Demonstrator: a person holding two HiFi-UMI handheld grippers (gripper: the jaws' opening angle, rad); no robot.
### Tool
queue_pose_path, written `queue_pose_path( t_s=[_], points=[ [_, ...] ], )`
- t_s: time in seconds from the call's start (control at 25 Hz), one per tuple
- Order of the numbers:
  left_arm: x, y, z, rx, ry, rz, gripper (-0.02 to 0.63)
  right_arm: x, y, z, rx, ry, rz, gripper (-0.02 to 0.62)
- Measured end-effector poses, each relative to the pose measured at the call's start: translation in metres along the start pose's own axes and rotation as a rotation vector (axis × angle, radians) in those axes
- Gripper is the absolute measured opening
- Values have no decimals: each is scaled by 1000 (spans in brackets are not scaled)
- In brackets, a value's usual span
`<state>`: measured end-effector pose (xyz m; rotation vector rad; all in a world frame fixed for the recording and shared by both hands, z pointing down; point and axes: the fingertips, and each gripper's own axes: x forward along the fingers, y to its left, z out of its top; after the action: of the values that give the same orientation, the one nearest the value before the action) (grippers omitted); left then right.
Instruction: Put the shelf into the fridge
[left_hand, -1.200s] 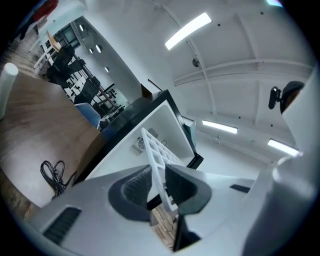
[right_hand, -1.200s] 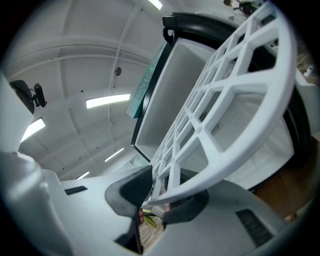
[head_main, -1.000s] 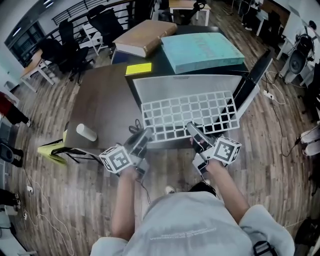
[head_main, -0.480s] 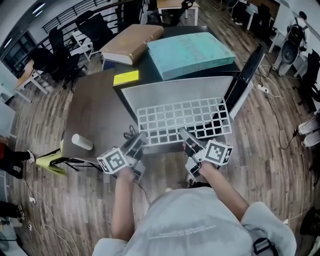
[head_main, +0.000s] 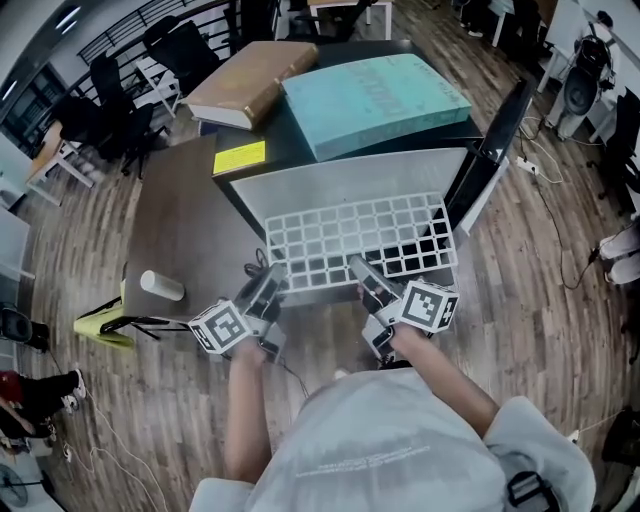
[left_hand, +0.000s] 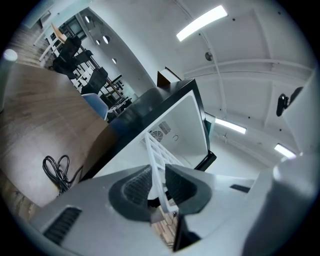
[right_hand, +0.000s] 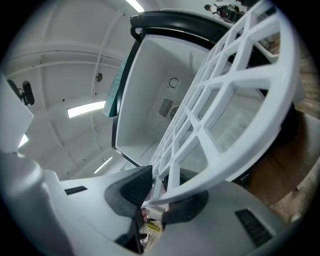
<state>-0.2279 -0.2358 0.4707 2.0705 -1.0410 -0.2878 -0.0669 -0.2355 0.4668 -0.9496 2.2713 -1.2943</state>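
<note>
The white lattice shelf (head_main: 355, 238) lies flat in front of the small fridge (head_main: 345, 180), whose white inside faces me and whose black door (head_main: 487, 160) hangs open at the right. My left gripper (head_main: 268, 287) is shut on the shelf's near left edge, and my right gripper (head_main: 362, 278) is shut on its near right edge. In the left gripper view the shelf (left_hand: 161, 167) runs edge-on between the pads toward the fridge's inside (left_hand: 177, 132). The right gripper view has the shelf grid (right_hand: 230, 95) tilted across the fridge's open cavity (right_hand: 165, 105).
A teal box (head_main: 375, 100) and a brown box (head_main: 245, 85) lie on top of the fridge. The brown table (head_main: 185, 225) at the left bears a white cup (head_main: 162, 286) and a black cable (left_hand: 57, 170). Office chairs (head_main: 120, 110) stand beyond, on the wood floor.
Both grippers and the shelf have sunk a little and shifted up-left in the head view, with the shelf's far edge nearer the fridge opening. The grips are unchanged.
</note>
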Motion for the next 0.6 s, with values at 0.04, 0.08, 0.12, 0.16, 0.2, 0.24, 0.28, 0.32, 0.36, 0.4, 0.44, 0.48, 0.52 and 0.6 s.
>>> queue_pose_path(
  t_s=[0.04, 0.08, 0.12, 0.16, 0.2, 0.24, 0.28, 0.32, 0.36, 0.4, 0.44, 0.48, 0.52, 0.6],
  points=[
    [0, 0, 1, 18, 2, 8, 77, 0, -1, 0, 14, 2, 1, 71],
    [1, 1, 2, 31, 4, 15, 77, 1, -2, 0, 26, 3, 2, 71],
    [1, 2, 3, 36, 5, 21, 78, 2, -3, 0, 34, 4, 2, 71],
    [1, 3, 3, 36, 4, 26, 77, 3, -3, 0, 38, 3, 1, 71],
    [1, 5, 3, 35, 3, 32, 78, 3, -3, 0, 41, 3, -1, 71],
    [2, 7, 3, 33, 3, 37, 77, 4, -4, 0, 46, 3, -1, 71],
    [2, 7, 3, 31, 4, 42, 77, 4, -4, 0, 50, 3, -2, 71],
    [1, 7, 3, 26, 5, 47, 77, 5, -4, 0, 50, 3, -3, 69],
    [1, 7, 3, 17, 5, 51, 77, 5, -3, 0, 46, 3, -4, 71],
    [1, 5, 3, 5, 5, 52, 77, 5, -2, 0, 39, 2, -6, 71],
    [1, 4, 3, -4, 4, 51, 77, 5, -1, 1, 34, 2, -8, 71],
    [1, 3, 4, -9, 2, 51, 77, 5, -1, 1, 33, 2, -9, 71],
    [2, 3, 5, -10, -1, 49, 77, 6, -1, 1, 35, 2, -10, 71],
    [3, 3, 5, -21, -9, 47, 77, 7, -2, 1, 46, 4, -9, 69]
  ],
)
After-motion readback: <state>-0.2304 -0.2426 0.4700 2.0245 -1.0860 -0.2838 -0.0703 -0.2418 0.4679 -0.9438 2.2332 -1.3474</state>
